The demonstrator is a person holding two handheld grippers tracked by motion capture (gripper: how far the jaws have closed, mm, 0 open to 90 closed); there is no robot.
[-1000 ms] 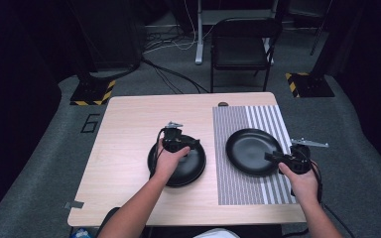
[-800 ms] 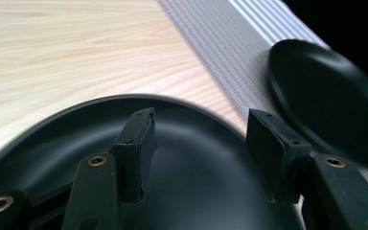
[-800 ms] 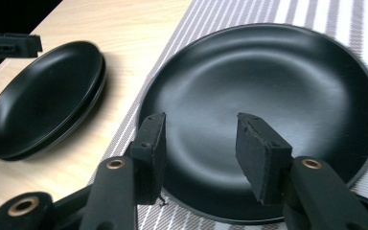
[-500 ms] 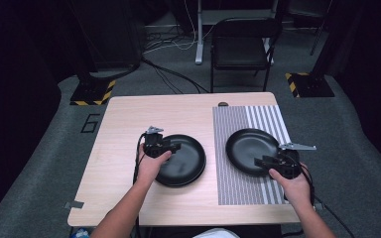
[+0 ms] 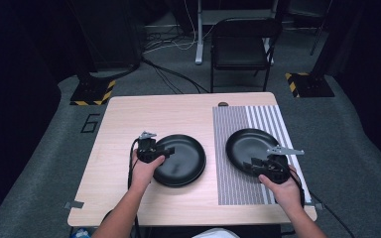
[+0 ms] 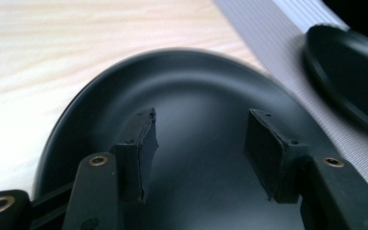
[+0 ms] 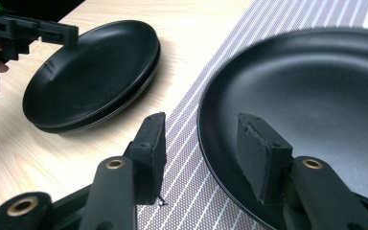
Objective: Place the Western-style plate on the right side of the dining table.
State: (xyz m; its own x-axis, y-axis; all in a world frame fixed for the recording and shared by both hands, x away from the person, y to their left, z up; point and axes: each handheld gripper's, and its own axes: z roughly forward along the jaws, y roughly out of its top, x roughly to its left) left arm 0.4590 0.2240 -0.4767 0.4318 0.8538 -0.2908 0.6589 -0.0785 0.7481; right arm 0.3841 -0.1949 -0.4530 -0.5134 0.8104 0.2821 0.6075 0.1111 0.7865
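Two black plates [image 5: 183, 161] lie stacked on the wooden table, left of centre. My left gripper [image 5: 165, 151] hovers over their left rim, pointing right. In the left gripper view it [image 6: 203, 153] is open above the top plate [image 6: 196, 81], with nothing between the pads. A single black plate [image 5: 248, 144] rests on the striped mat [image 5: 238, 119]. My right gripper [image 5: 254, 163] is at this plate's near right rim. In the right gripper view it [image 7: 206, 155] is open, one finger [image 7: 151, 148] outside the rim and the other inside the plate [image 7: 316, 91], clear of it.
The light wooden table [image 5: 144, 114] has bare room at its back and left. A small dark thing [image 5: 222, 104] sits at its far edge. A folding chair [image 5: 240, 44] and floor cables lie beyond. The left gripper [image 7: 28, 28] is at the stack's far side.
My left gripper has drawn left, from over the middle of the stacked plates to their left rim. My right gripper has shifted left and nearer along the single plate's rim. The plates have stayed put.
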